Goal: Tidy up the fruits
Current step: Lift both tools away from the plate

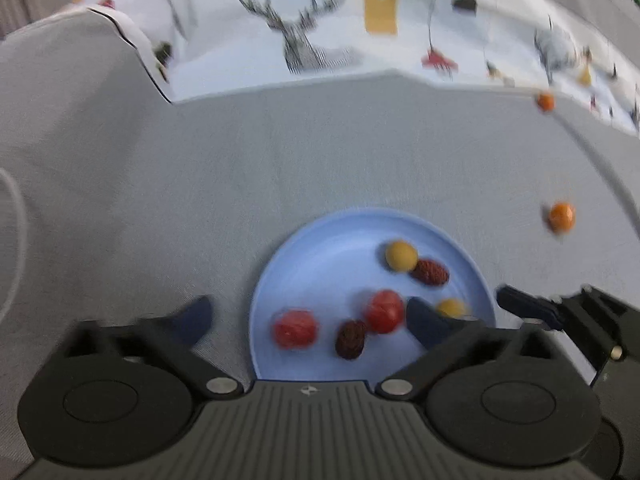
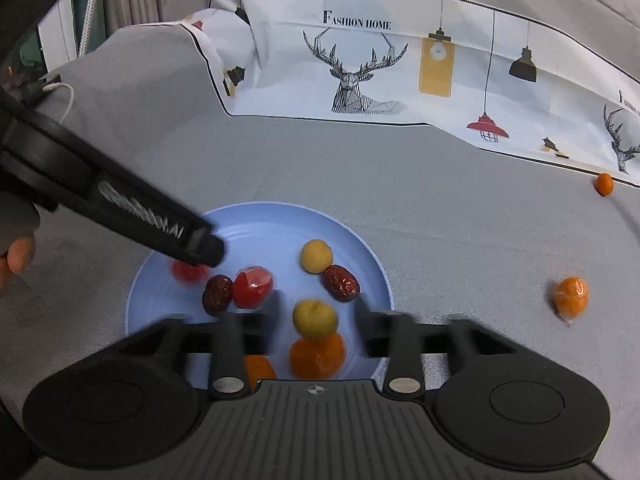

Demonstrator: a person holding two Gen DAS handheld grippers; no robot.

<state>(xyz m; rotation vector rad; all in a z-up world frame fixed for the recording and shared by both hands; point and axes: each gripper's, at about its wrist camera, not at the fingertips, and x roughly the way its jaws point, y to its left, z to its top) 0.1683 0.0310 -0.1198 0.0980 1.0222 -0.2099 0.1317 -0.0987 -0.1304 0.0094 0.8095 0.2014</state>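
Observation:
A light blue plate (image 2: 248, 220) on grey cloth holds several small fruits: a red fruit (image 2: 253, 287), two dark red dates (image 2: 340, 282), yellow fruits (image 2: 316, 255) and oranges (image 2: 317, 354). The plate also shows in the left wrist view (image 1: 320, 256). My right gripper (image 2: 316, 312) is open over the plate's near side, with a yellow fruit (image 2: 314, 318) between its fingers, apart from both. My left gripper (image 1: 308, 316) is open and empty above the plate's left edge; it also shows in the right wrist view (image 2: 192, 244). A wrapped orange (image 2: 571, 296) lies on the cloth to the right of the plate.
A second small orange (image 2: 603, 184) lies far right at the edge of a printed white cloth (image 2: 360, 64) with deer and lamps, draped at the back. A white cable (image 2: 66, 94) runs at the far left.

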